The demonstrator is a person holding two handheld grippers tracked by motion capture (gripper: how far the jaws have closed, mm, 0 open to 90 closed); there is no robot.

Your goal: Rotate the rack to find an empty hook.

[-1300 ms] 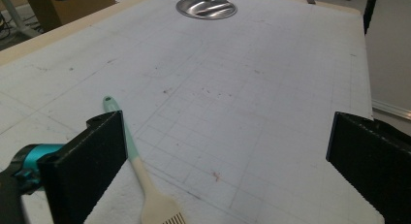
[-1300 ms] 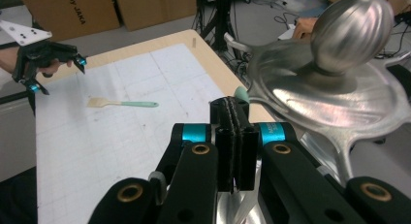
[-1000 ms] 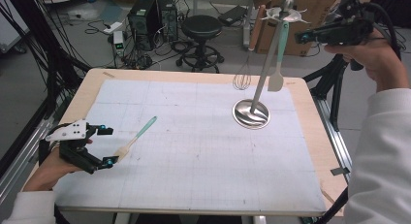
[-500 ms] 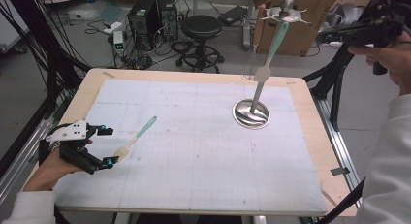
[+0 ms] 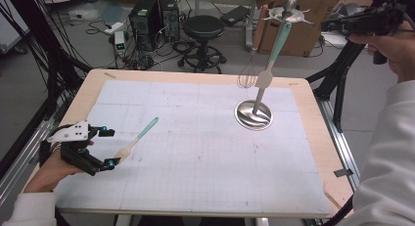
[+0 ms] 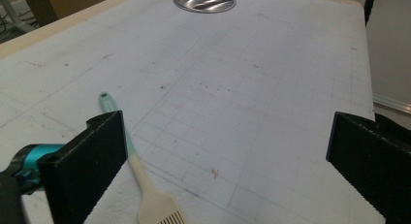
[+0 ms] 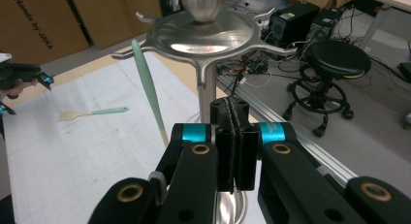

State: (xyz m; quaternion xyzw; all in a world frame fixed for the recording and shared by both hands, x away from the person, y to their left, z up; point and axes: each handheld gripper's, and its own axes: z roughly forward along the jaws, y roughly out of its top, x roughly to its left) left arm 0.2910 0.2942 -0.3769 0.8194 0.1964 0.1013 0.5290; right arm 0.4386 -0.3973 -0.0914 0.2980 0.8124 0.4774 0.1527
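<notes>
Utensils are split between the table and the stand. Left gripper (image 5: 108, 148) rests low at the lower left of the high view, on the white grid mat (image 5: 205, 157), its jaws spread wide with nothing between them. A pastry brush (image 5: 137, 140) with a mint-green handle and cream bristle head lies flat on the mat just beside that gripper — in the left gripper view the brush (image 6: 140, 178) runs along the inner side of the left-hand jaw, bristle end toward the bottom edge, and I cannot tell whether it touches the jaw.

Right gripper (image 5: 329, 24) is held high at the upper right of the high view, clear of the table. In the right gripper view its jaws (image 7: 233, 141) are pressed pad to pad, gripping nothing.

A steel utensil stand (image 5: 253, 114) sits right of centre on the mat, its round base flat on the grid. From its top ring hangs a spatula (image 5: 270, 59) with a mint-green handle and pale blade; the same spatula (image 7: 150, 95) appears left of the stand's post in the right gripper view. A wire whisk (image 5: 248, 74) hangs just beside it, on its left.
</notes>
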